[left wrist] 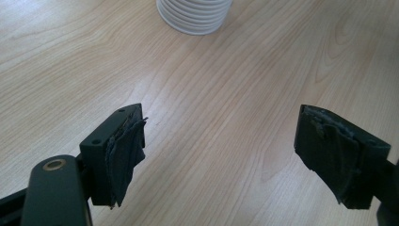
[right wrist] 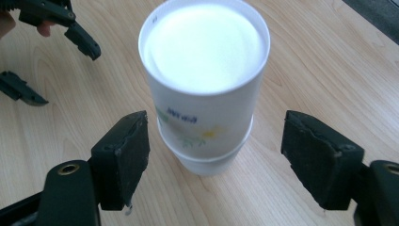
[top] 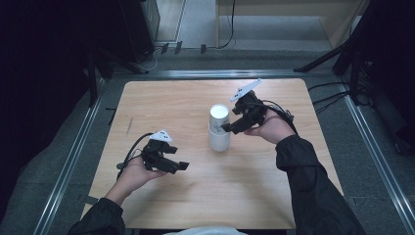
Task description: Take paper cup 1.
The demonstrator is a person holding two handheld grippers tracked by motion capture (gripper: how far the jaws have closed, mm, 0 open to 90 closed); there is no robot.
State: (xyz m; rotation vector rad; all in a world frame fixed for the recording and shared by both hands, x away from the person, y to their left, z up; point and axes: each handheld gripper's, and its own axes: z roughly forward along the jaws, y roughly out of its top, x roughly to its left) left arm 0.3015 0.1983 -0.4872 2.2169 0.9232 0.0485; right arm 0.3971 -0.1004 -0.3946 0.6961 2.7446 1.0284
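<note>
High view showed the wooden bench (top: 195,196) carrying a stack of white paper cups (top: 219,128), standing upright a little right of the bench's middle. The cups were nested one inside another; in the right gripper view the upper cup (right wrist: 207,89) bore a small blue and yellow print and sat in a lower one whose rim showed as a ring around it. What lay inside the top cup could not be told, since its mouth looked a flat bright white. In the left gripper view, the ribbed white foot of the stack (left wrist: 194,14) stood on the bench at the top edge.

Next in size, the right hand-held gripper (top: 229,128) sat just beside the stack at its right, jaws apart on either side of the cups and not pressing them. The left hand-held gripper (top: 182,166) hovered over the near left part of the bench, well apart from the cups, its jaws apart with nothing between them.
</note>
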